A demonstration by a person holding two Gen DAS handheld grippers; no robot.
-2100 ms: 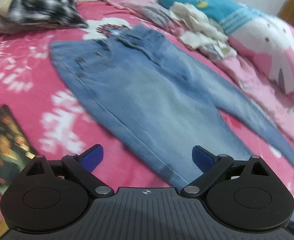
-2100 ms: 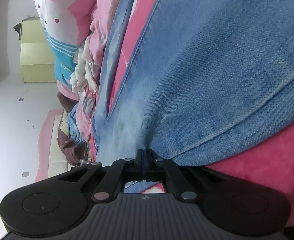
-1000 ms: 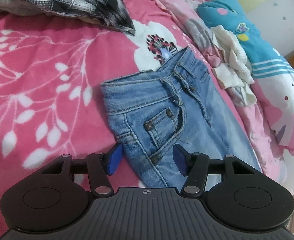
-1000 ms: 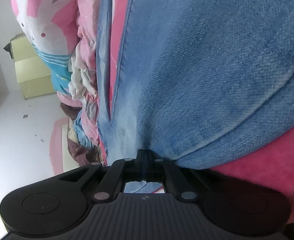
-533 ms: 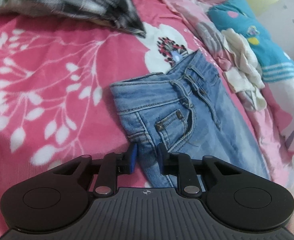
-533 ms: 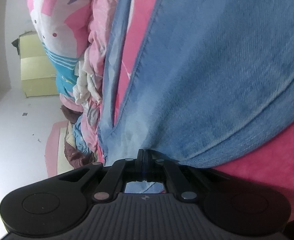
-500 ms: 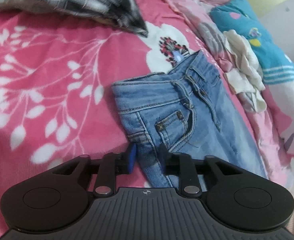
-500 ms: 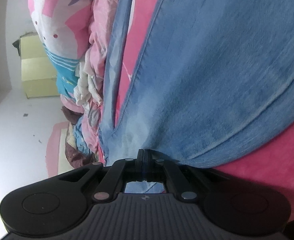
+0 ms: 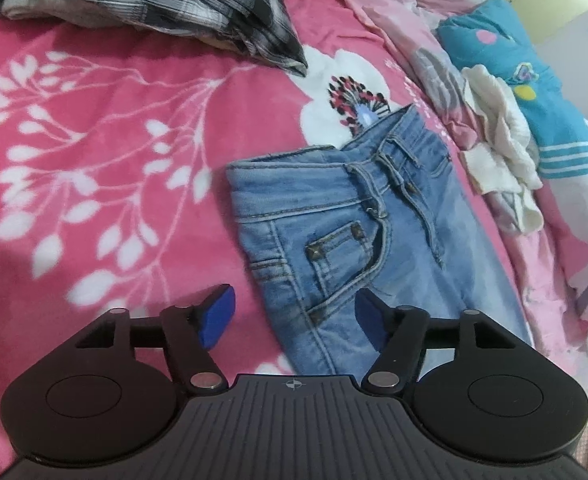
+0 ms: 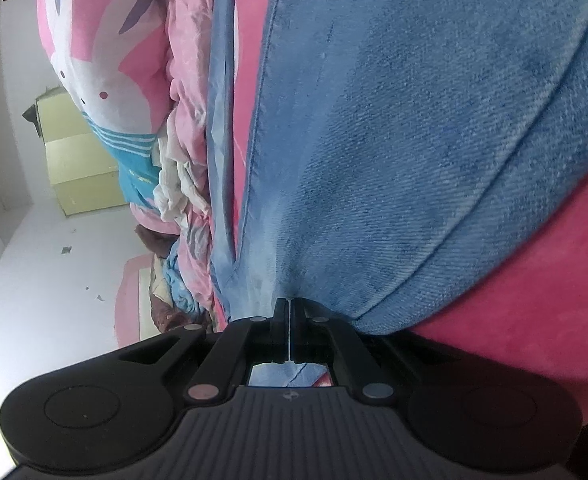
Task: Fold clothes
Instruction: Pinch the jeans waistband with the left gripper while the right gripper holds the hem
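1. Left wrist view: the jeans (image 9: 358, 240) lay folded lengthwise on a pink flowered blanket (image 9: 93, 168) spread over the bed, waistband at the far end and the leg running toward the near right.
2. The left gripper (image 9: 294, 318) hung over the near edge of the jeans, below the riveted pocket. Its jaws had just been opening and stood apart, the blue pads (image 9: 217, 316) clear of the cloth: the left pad was over the blanket, the right one over the denim, and the side seam of the jeans lay between them, ungripped.
3. A plaid shirt (image 9: 197, 4) was heaped at the far left, and a white garment (image 9: 502, 148) lay on the pink and blue bedding (image 9: 534, 92) along the right side.
4. Right wrist view: the picture was rolled on its side. The right gripper (image 10: 289, 312) had its jaws closed tight on a fold of the jeans (image 10: 414, 140), the denim bunching into them and filling most of the frame.
5. Pink blanket (image 10: 534, 300) showed at the near right, rumpled bedding (image 10: 105, 60) at the left, with a pale yellow cabinet (image 10: 77, 168) beyond it.
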